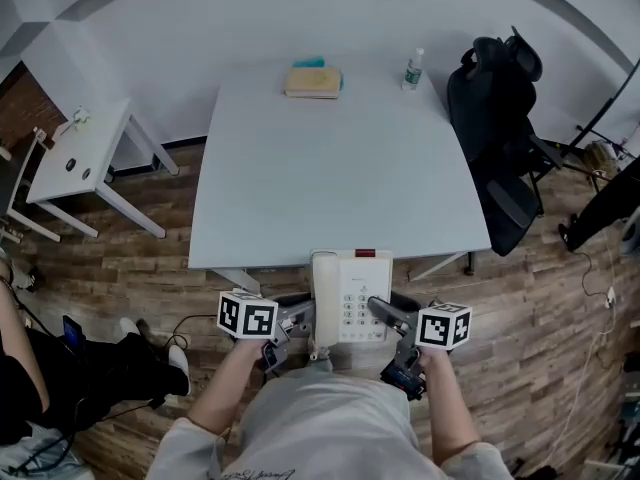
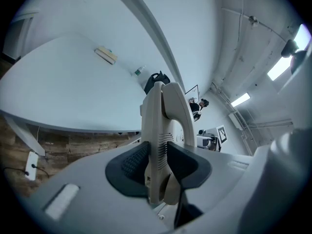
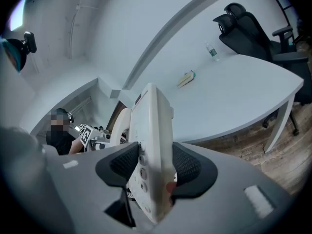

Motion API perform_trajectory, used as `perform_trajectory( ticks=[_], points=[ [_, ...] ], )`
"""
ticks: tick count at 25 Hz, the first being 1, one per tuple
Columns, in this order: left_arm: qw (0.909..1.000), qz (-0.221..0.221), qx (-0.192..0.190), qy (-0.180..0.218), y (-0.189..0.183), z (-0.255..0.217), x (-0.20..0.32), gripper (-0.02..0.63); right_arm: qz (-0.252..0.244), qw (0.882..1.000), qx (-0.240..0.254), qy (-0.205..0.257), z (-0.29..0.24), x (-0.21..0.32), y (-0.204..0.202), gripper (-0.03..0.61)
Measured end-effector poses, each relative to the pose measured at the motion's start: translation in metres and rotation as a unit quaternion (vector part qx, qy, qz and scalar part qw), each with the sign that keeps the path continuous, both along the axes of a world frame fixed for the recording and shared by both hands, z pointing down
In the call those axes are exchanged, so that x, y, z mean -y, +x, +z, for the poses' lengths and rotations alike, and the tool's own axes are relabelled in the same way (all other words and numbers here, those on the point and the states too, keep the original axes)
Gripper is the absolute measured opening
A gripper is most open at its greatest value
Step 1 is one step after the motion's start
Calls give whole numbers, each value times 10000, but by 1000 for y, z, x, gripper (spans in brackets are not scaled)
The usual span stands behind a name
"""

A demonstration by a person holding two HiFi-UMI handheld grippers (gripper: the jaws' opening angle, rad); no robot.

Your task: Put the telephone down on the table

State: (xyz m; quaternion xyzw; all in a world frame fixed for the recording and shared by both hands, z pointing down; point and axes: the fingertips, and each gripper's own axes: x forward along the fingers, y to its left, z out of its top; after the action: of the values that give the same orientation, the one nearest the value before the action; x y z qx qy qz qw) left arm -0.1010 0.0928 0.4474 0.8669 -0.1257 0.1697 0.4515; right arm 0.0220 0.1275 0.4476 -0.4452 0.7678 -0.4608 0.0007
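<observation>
Telephone [image 1: 350,298] at table [image 1: 330,168] near edge; left gripper [image 1: 300,320], right gripper [image 1: 385,314] fingers clamped on sides.

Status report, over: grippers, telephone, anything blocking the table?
Both shut on telephone: left gripper, right gripper. Telephone in the air at table near edge, not down. Book and bottle at far edge, not in the way.

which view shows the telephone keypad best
The head view: the telephone faces the camera, keypad in full. The left gripper view shows only its handset side edge-on; the right gripper view shows the other edge and a few buttons.
</observation>
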Motion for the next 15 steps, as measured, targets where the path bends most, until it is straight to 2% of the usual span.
perform_trajectory(
  ticks=[6,15],
  points=[
    [9999,158,-14,-15,1,-4,27,135,122,9999,-32,-3,-4,24,-2,226],
    [9999,166,-2,-47,26,-13,58,135,116,9999,-83,-33,-17,56,25,225]
  ],
)
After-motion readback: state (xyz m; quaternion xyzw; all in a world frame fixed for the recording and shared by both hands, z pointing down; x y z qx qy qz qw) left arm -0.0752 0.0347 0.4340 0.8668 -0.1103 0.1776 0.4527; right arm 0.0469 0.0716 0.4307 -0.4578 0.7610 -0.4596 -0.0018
